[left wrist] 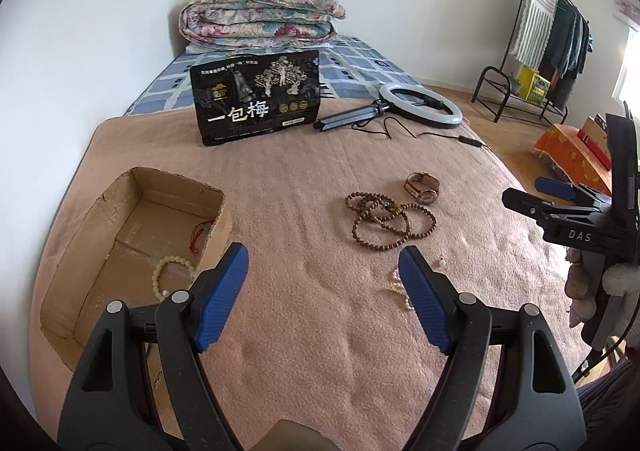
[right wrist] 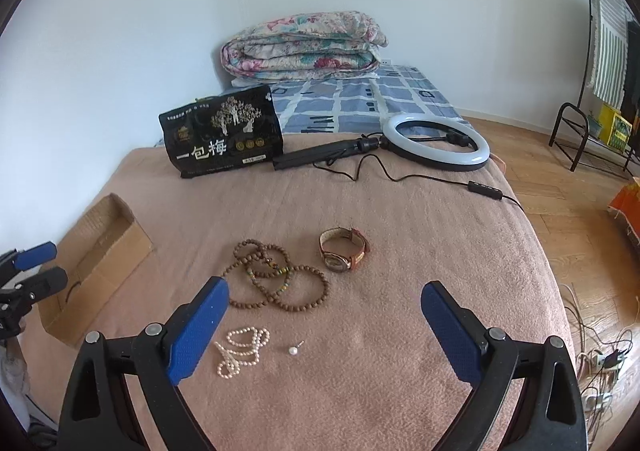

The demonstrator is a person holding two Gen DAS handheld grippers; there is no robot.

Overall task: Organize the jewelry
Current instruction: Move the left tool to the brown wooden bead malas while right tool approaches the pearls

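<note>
Both grippers hang over the pink blanket with nothing in them. The left gripper has its fingers spread wide above bare blanket, just right of the box at the blanket's left edge; a white bracelet and a red cord lie inside the box. The right gripper is spread wide too, empty. Mid-blanket: brown beads in a loose tangle, a watch just beside them, and nearer the front edge a pearl strand with a pearl stud close by. Far edge: a black bag and a ring light.
</note>
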